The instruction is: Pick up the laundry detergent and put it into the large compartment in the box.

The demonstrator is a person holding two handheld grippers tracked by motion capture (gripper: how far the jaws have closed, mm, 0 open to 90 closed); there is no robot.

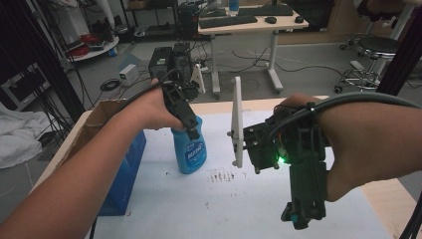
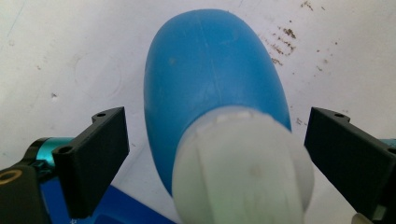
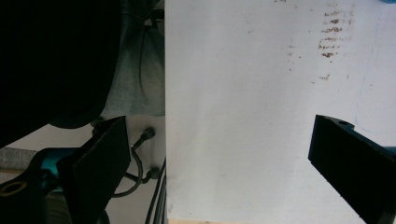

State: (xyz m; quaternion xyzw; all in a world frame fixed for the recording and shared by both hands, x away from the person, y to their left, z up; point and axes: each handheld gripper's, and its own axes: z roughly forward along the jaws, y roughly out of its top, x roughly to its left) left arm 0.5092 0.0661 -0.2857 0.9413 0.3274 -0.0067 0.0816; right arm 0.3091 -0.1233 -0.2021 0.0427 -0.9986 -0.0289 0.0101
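One blue bottle [image 2: 212, 88] upright, long axis vertical, cap up | left hand-held gripper [image 2: 215, 154] wide astride cap | right hand-held gripper [image 3: 219, 163] wide, empty

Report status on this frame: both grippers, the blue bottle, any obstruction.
Left gripper open, jaws either side of the blue spray bottle, no grip yet. Right gripper open over bare white tabletop. Bottle upright beside blue box. Brown stains nearby; nothing blocking.

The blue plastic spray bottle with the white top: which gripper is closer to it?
Left. The left gripper is right over the blue plastic spray bottle, its open jaws either side of the white top. The right gripper is off to the side, open above the white table cover.
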